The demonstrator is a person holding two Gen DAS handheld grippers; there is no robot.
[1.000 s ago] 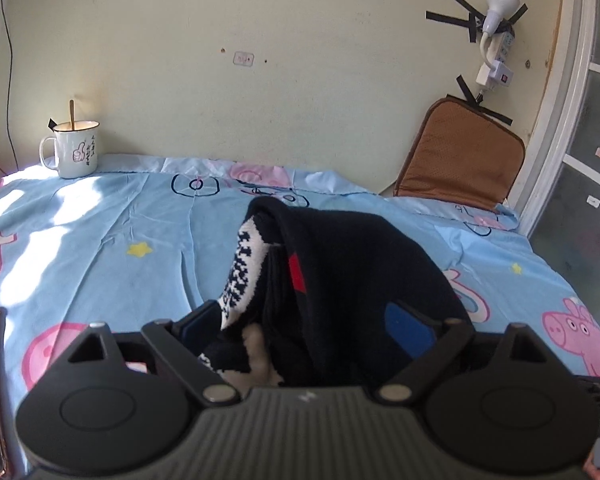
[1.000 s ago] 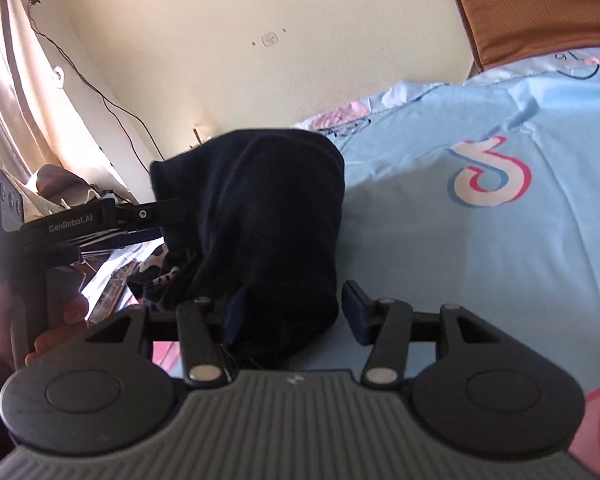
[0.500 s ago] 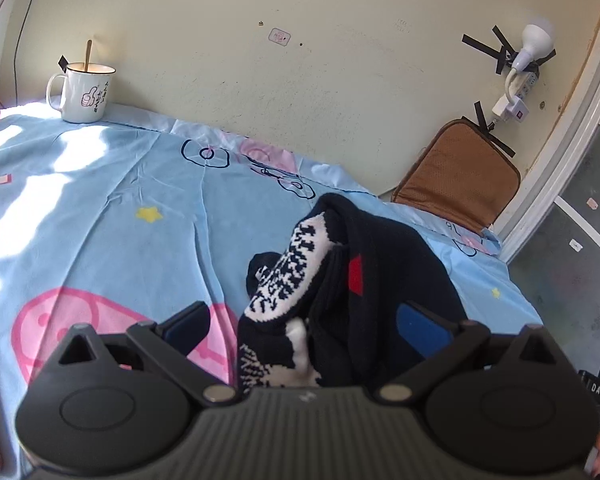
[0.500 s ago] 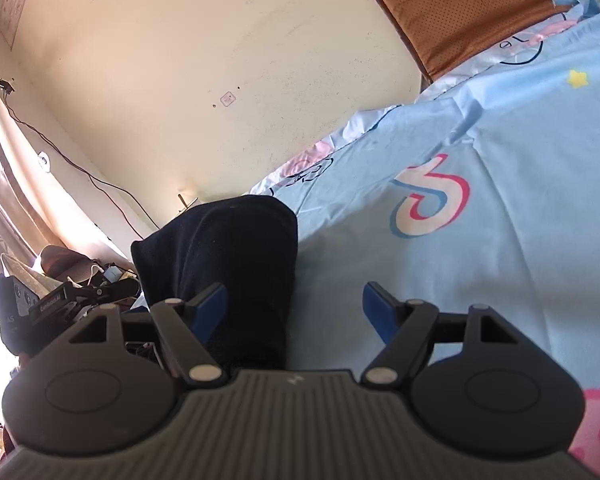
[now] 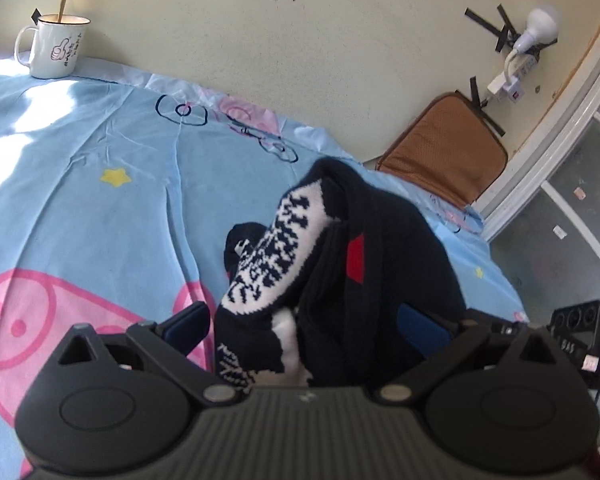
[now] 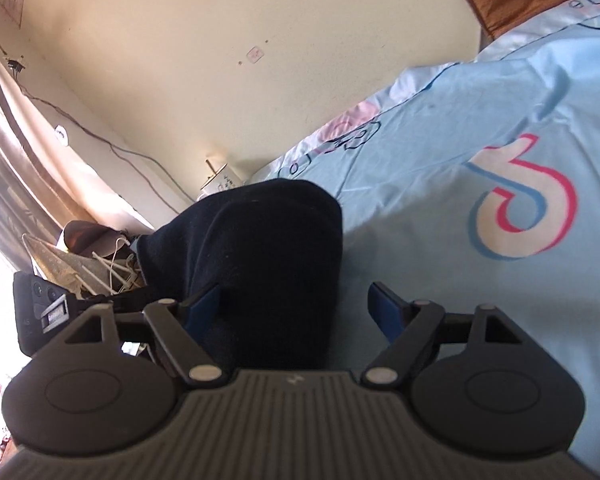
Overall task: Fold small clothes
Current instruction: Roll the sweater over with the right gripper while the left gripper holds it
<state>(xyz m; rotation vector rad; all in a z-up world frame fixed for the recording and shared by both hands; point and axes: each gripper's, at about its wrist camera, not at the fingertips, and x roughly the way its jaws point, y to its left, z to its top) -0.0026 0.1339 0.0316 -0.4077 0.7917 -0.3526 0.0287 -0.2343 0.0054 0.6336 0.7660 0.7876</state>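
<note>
The dark knit garment lies bunched on the blue cartoon bedsheet, between both pairs of fingers. Our left gripper is spread apart, released; our right gripper likewise, gripping nothing.

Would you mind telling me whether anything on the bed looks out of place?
Yes: a white mug with a spoon in it stands on the blue bedsheet near the wall, an odd, tippable spot beside the dark garment.
</note>
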